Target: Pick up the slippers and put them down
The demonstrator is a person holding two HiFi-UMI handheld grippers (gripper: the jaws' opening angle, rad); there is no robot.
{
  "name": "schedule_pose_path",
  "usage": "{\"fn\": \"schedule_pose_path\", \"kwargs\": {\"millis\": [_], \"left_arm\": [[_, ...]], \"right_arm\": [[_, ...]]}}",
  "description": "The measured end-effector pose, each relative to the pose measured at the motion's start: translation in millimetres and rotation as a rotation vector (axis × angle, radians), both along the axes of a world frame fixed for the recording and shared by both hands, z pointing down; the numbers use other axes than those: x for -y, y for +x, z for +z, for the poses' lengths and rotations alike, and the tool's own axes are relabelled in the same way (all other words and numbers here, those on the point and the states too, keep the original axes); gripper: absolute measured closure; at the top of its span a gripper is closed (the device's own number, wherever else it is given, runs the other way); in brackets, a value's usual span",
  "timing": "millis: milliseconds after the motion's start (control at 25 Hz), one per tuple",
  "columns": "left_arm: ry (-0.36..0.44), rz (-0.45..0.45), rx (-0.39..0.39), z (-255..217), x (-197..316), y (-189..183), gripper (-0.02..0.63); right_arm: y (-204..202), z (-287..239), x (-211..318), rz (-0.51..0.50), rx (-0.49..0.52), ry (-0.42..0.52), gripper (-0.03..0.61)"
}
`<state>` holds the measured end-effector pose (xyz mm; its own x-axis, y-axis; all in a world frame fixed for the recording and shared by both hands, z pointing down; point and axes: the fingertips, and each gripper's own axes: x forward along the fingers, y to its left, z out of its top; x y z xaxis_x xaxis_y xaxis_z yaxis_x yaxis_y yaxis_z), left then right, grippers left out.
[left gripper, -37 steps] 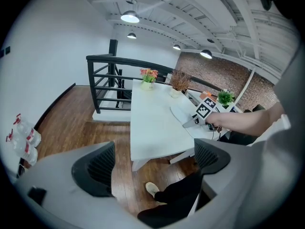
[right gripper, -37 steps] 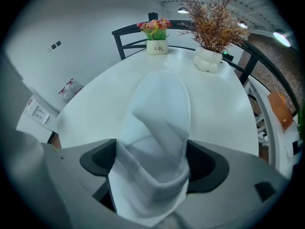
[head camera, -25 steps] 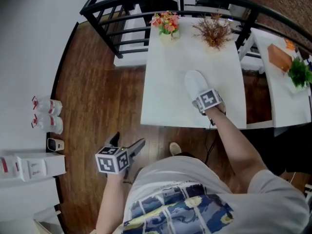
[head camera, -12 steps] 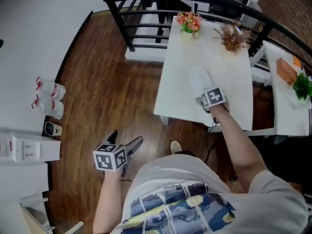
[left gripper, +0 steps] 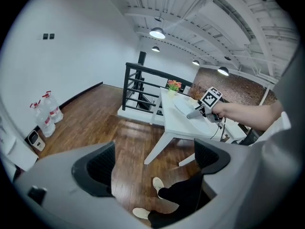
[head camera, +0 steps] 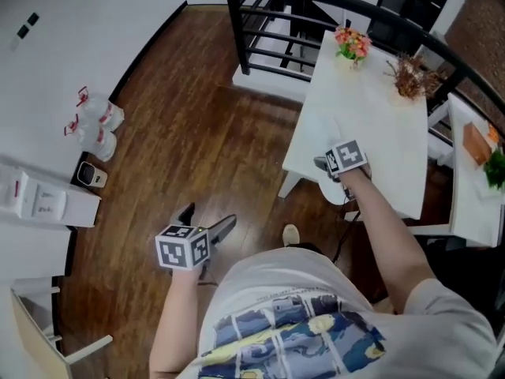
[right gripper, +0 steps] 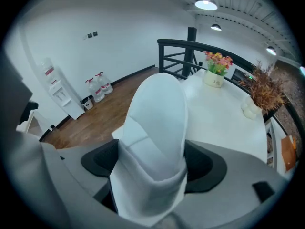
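Broadly: a dark wooden floor (head camera: 197,133) fills most of the head view. A white table (head camera: 379,133) stands at the upper right, against a black railing (head camera: 268,6).

Left gripper (left gripper: 155,161): hangs over bare floor, well apart from the table. Jaws wide apart, nothing between the pads; only floorboards and the person's pale shoe (left gripper: 157,185) show through the gap.

Right gripper (right gripper: 151,162): at the table's near left corner, pointing steeply down. Jaws closed tight on a white slipper (right gripper: 155,128), both pads pressing the sides of its heel end. The slipper's toe points away from the gripper, out over the tabletop towards the railing. Cannot tell whether the sole touches the table. Only this one slipper is in view.

Smaller things: two water bottles (head camera: 99,125) on the floor by the left wall, a pot of flowers (head camera: 353,46) and a dried plant (head camera: 410,77) at the table's far end, well apart from the slipper.
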<state>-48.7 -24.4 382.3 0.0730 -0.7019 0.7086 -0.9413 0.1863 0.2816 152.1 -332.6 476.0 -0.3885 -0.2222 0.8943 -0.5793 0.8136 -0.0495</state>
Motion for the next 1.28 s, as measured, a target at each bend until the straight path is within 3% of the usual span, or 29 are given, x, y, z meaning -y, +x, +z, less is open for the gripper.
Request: {"fn": "schedule_pose_path", "kwargs": {"millis": [400, 800, 1280], "left_arm": [[0.005, -0.154, -0.036, 9, -145, -57, 0.095], [-0.041, -0.285, -0.076, 48, -272, -104, 0.095], [-0.149, -0.431, -0.164, 134, -267, -176, 0.095]], "right_arm": [[-129, -13, -123, -0.209, 0.023, 0.011, 0.135], [-242, 22, -244, -0.367, 0.032, -0.027, 0.135], [-373, 136, -261, -0.544, 0.0, -0.08, 0.138]]}}
